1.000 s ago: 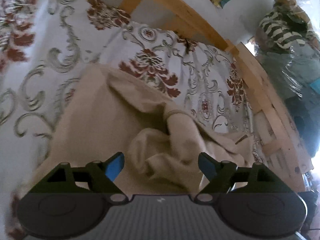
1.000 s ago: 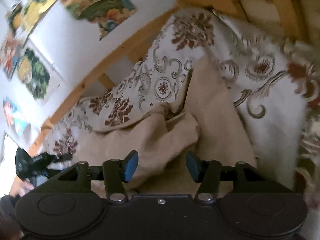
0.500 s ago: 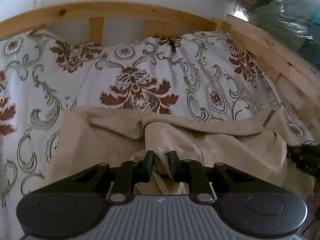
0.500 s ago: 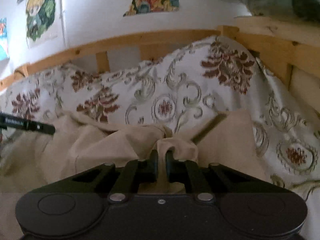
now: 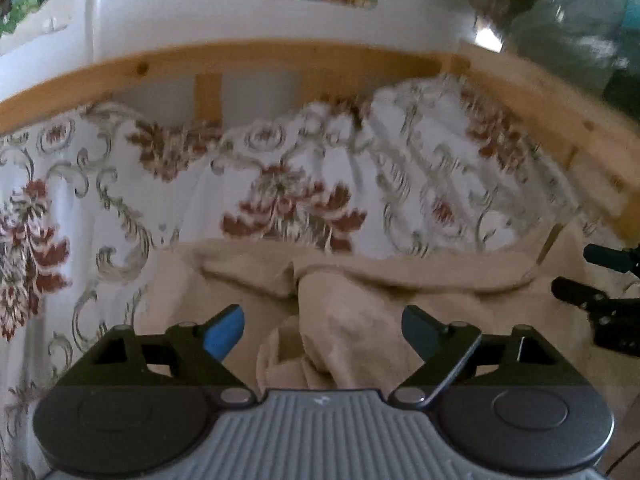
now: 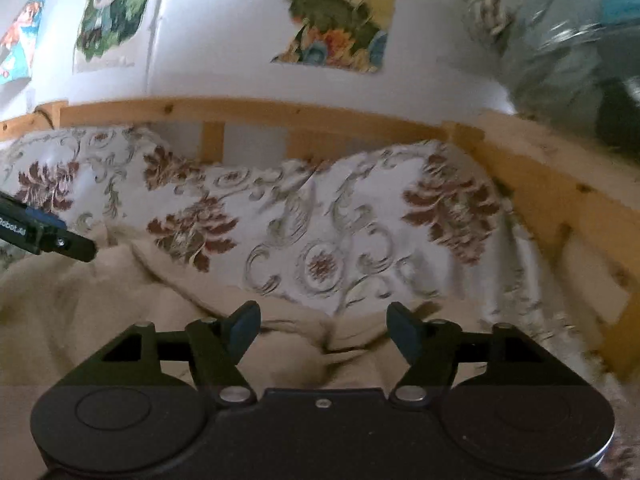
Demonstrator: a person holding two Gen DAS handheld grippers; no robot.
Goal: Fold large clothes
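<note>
We see soft, rumpled beige cloth (image 5: 352,320) bunched between and below our left gripper (image 5: 323,330), fingers spread apart. Our right gripper (image 6: 323,330) also gapes wide over a creased fold. Ahead lie the floral bedspread (image 6: 320,240) and wooden rail (image 6: 280,114).

I see a beige garment (image 5: 360,320) of soft, matt cloth, slightly napped and creased. The bedspread (image 5: 280,192) under it is a smoother printed fabric with a faint sheen. The bed frame (image 6: 280,114) is bare, knotty, pale wood. My left gripper (image 5: 322,326) is matt black plastic with blue pads that look rubbery, though blur makes that uncertain. Wall posters (image 6: 340,12) look like paper.
</note>
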